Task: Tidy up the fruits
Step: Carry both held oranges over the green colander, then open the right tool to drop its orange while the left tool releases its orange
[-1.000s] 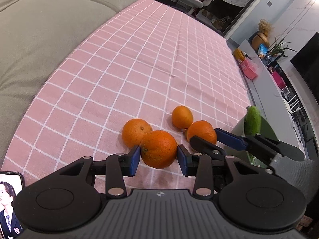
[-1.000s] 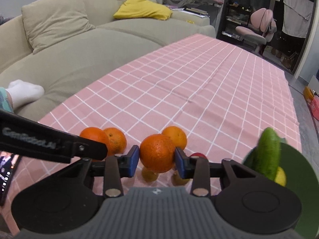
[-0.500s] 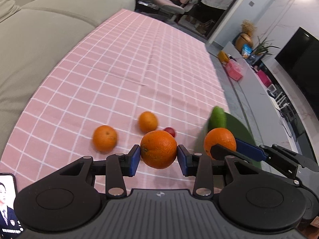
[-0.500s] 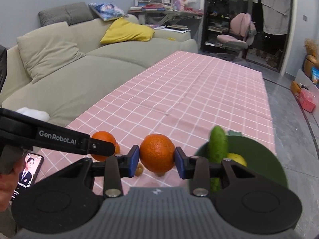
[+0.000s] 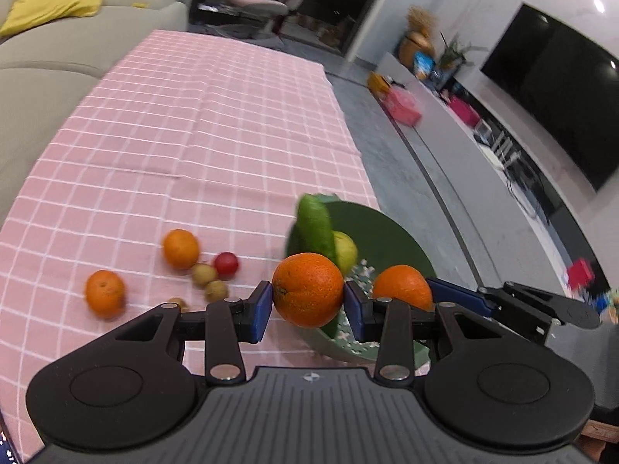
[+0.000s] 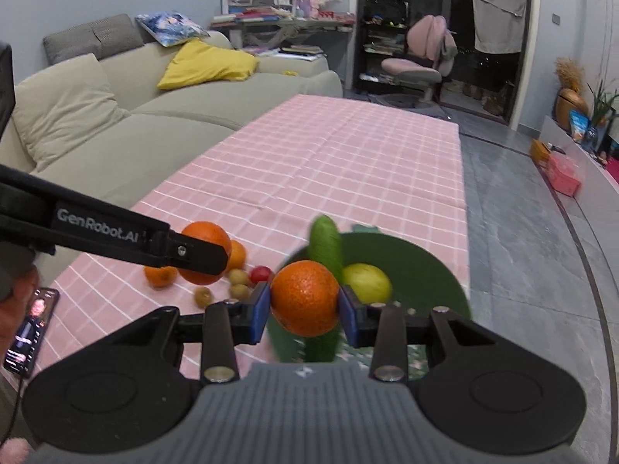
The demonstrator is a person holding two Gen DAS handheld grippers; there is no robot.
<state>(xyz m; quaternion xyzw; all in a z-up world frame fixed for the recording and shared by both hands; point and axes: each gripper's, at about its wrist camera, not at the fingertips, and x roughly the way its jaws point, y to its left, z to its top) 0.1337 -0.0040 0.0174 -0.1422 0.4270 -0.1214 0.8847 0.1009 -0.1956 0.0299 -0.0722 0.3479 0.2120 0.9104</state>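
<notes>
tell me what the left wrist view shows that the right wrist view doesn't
Only the left wrist view shows the dark TV on the wall at right.

Only the right wrist view shows the phone at the table edge, the grey cushion on the sofa and the towel hanging by the doorway.

Both show each gripper shut on an orange, the green bowl with a cucumber and a lemon, loose fruit on the pink checked cloth, and the yellow pillow.

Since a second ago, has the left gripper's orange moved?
Yes. The orange, clamped in the left gripper, left the loose oranges and now hangs at the green bowl rim.
</notes>
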